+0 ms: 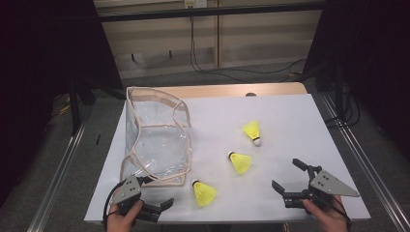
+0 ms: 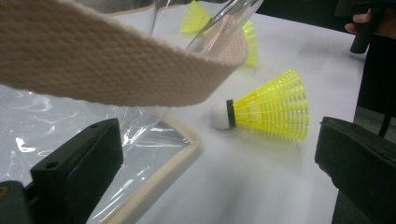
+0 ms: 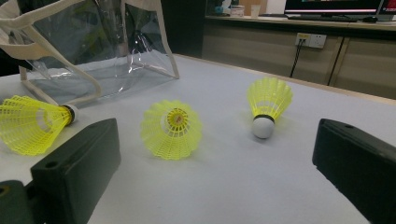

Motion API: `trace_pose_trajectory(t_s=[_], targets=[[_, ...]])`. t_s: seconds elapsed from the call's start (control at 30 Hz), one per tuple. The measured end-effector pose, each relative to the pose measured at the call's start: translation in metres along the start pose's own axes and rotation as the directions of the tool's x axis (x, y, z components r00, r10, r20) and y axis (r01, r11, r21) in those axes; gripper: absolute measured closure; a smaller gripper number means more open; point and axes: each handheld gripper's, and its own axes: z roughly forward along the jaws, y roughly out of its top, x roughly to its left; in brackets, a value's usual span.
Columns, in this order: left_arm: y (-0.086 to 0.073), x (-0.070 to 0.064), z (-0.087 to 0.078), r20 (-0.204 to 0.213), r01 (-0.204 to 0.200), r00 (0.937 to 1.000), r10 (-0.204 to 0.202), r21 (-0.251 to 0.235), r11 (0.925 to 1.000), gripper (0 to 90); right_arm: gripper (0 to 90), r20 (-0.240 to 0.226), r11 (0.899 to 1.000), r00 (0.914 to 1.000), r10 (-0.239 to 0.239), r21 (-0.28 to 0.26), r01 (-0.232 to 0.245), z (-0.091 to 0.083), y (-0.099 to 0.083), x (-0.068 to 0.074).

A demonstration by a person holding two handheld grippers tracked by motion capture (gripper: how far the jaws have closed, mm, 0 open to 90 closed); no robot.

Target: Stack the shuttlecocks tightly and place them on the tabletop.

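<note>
Lying outside clear bag (image 1: 159,140): shuttlecocks (image 1: 240,162)

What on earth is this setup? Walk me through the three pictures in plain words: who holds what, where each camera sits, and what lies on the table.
There is no robot arm here. A person holds two hand tools, each with two black jaws: the left gripper and the right gripper. Both stand open and hold nothing.

The high view looks down from above the person's side of the table. The other two pictures come from cameras riding on each gripper, looking out between its jaws.

On the white surface lie three yellow shuttlecocks and a clear plastic bag with beige trim. The bag's strap hangs close before the left gripper's camera.
</note>
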Motion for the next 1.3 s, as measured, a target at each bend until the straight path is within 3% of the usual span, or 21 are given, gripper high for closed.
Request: trace_pose_trajectory(t_s=[0.4, 0.47, 0.5, 0.57, 0.87, 0.9, 0.97, 1.13, 1.23, 1.3], targets=[[-0.001, -0.003, 0.003, 0.024, -0.008, 0.9997, 0.007, 0.033, 0.9994, 0.2, 1.0, -0.005, 1.000, 0.9999, -0.009, 0.003, 0.009, 0.002, 0.001, 0.001], [-0.002, -0.003, 0.006, 0.062, 0.006, 0.9981, -0.008, 0.026, 0.9997, 0.3, 1.0, -0.006, 1.000, 1.0000, -0.006, 0.006, 0.006, 0.002, 0.001, 0.001], [-0.002, -0.002, 0.006, 0.066, -0.014, 0.9977, 0.011, 0.045, 0.9989, 0.4, 1.0, -0.007, 1.000, 1.0000, -0.007, 0.006, 0.007, 0.002, 0.001, 0.001], [-0.001, -0.005, 0.009, 0.070, -0.015, 0.9975, 0.012, 0.050, 0.9986, 1.5, 1.0, -0.012, 1.000, 0.9999, -0.009, 0.003, 0.009, 0.002, 0.001, 0.001], [0.002, -0.011, 0.016, 0.102, -0.004, 0.9948, 0.000, 0.035, 0.9994, 2.0, 1.0, -0.013, 1.000, 0.9998, -0.011, 0.004, 0.011, 0.002, 0.001, 0.001], [0.002, -0.012, 0.017, 0.108, 0.014, 0.9940, -0.016, 0.023, 0.9996, 2.0, 1.0, -0.017, 1.000, 0.9998, -0.012, 0.001, 0.013, 0.002, 0.001, 0.001], [0.003, -0.014, 0.018, 0.107, 0.031, 0.9937, -0.033, 0.016, 0.9994, 2.0, 1.0, -0.013, 1.000, 0.9998, -0.012, 0.004, 0.012, 0.002, 0.001, 0.002], [0.006, -0.017, 0.023, 0.094, -0.008, 0.9955, 0.004, 0.039, 0.9992, 1.9, 1.0, -0.017, 1.000, 0.9998, -0.012, 0.004, 0.012, 0.002, 0.000, 0.001], [0.007, -0.020, 0.025, 0.101, 0.013, 0.9948, -0.015, 0.027, 0.9996, 1.9, 1.1, -0.019, 1.000, 0.9998, -0.009, 0.008, 0.009, 0.002, 0.001, 0.002], [0.007, -0.021, 0.026, 0.109, 0.006, 0.9940, -0.009, 0.030, 0.9995, 1.9, 1.1, -0.023, 1.000, 0.9997, -0.008, 0.005, 0.008, 0.002, 0.001, 0.002]])
